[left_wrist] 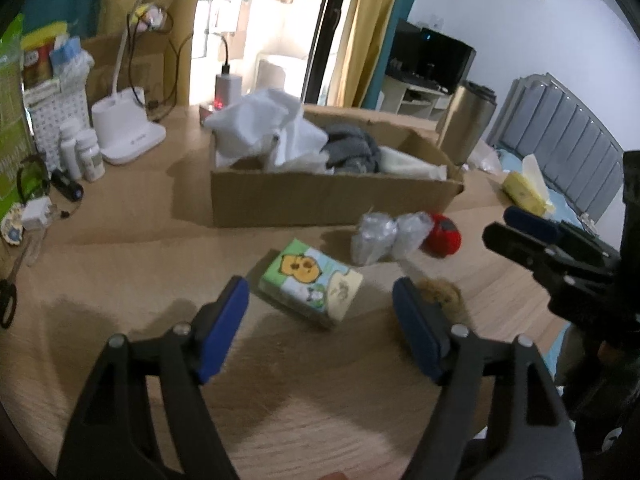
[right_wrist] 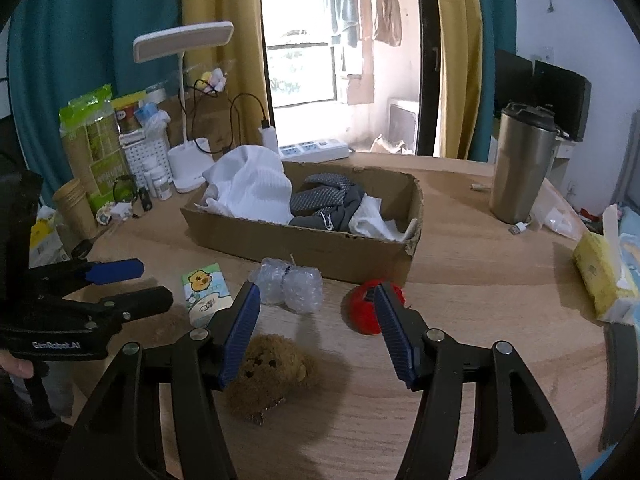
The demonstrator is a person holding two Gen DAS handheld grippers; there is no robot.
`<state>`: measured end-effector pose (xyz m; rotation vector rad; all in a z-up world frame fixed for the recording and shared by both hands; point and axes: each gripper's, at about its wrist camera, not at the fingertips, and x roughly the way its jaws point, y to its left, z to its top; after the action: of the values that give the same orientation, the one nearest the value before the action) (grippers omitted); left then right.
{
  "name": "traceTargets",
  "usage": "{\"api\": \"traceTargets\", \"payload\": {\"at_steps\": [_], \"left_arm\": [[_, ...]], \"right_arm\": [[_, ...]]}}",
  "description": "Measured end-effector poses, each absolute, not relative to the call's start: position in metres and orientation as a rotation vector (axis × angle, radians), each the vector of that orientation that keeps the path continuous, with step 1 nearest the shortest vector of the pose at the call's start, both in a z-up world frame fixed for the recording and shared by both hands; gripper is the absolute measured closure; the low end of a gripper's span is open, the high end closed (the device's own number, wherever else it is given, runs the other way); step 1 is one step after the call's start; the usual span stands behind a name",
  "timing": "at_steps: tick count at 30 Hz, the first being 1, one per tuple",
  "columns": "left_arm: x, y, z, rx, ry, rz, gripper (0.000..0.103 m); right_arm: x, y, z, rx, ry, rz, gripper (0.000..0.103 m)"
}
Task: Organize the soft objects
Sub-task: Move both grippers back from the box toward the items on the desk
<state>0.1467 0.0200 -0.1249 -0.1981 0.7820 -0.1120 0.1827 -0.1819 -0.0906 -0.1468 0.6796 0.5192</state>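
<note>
Fingers on my left gripper are spread and empty above the tissue pack; I'd lower squarely across its short sides before closing. My right gripper, likewise spread and empty, hangs over the brown plush bear, near the worktop's front edge. Only the right view shows the bear's face; the left, blurred, probably catches its edge.
</note>
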Motion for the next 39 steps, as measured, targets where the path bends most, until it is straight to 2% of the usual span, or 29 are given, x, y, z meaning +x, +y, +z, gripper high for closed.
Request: {"api": "traceTargets", "payload": {"at_steps": [2,7,15,39], "left_arm": [[0.152,0.022,-0.133,-0.209,0.806,-0.121,0.025],[0.160,0.030,-0.148,-0.240,0.843,-0.133,0.010],[0.170,0.041,-0.159,-0.280,0.877,-0.155,0.009],[0.209,0.014,-0.173,-0.131,0.957,-0.159,0.010]], "right_arm": [[0.187,-0.178,-0.094,-0.151,0.692,0.522,0.041],[0.198,-0.165,-0.103,-0.162,0.726,0.535,0.041],[0.216,-0.144,-0.110,-0.180,0.747,0.560,0.041],[0.253,-0.132,-0.142,-0.151,0.855,0.615,0.041]]}}
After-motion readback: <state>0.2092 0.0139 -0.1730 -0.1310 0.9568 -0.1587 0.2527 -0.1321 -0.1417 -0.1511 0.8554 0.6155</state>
